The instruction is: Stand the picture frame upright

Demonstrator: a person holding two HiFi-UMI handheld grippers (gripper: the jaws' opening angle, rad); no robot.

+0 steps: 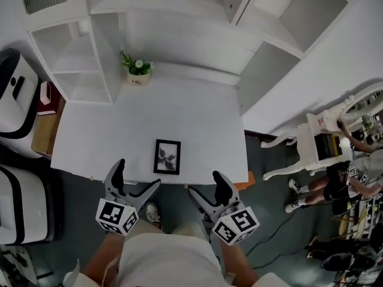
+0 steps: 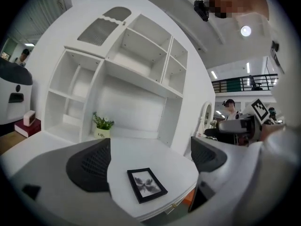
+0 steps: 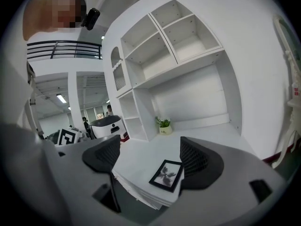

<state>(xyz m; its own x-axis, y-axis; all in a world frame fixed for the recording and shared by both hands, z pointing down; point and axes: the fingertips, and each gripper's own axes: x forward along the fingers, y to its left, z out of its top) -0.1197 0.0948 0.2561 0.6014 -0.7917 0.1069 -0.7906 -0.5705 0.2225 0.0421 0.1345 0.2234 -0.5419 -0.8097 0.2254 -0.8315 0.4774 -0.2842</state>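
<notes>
White shelving (image 1: 78, 58) rises behind a plain white bench (image 1: 203, 112). The picture frame (image 1: 167, 156) lies flat and face up close to the bench's front edge, so its near side is the easiest part to reach from where the person stands. Both grippers hang just off that edge, short of the frame and touching nothing. The left gripper (image 1: 137, 177) sits to the frame's near left and the right gripper (image 1: 205, 185) to its near right, each with jaws spread wide and nothing between them, seemingly poised to come in from both sides. Beyond the frame the bench top is bare as far as a small potted plant (image 1: 137, 69) by the back wall, well apart from the frame, so there looks to be ample room to tip it up. The front edge just beside the frame is the risk: a push toward the person could slide it off.
</notes>
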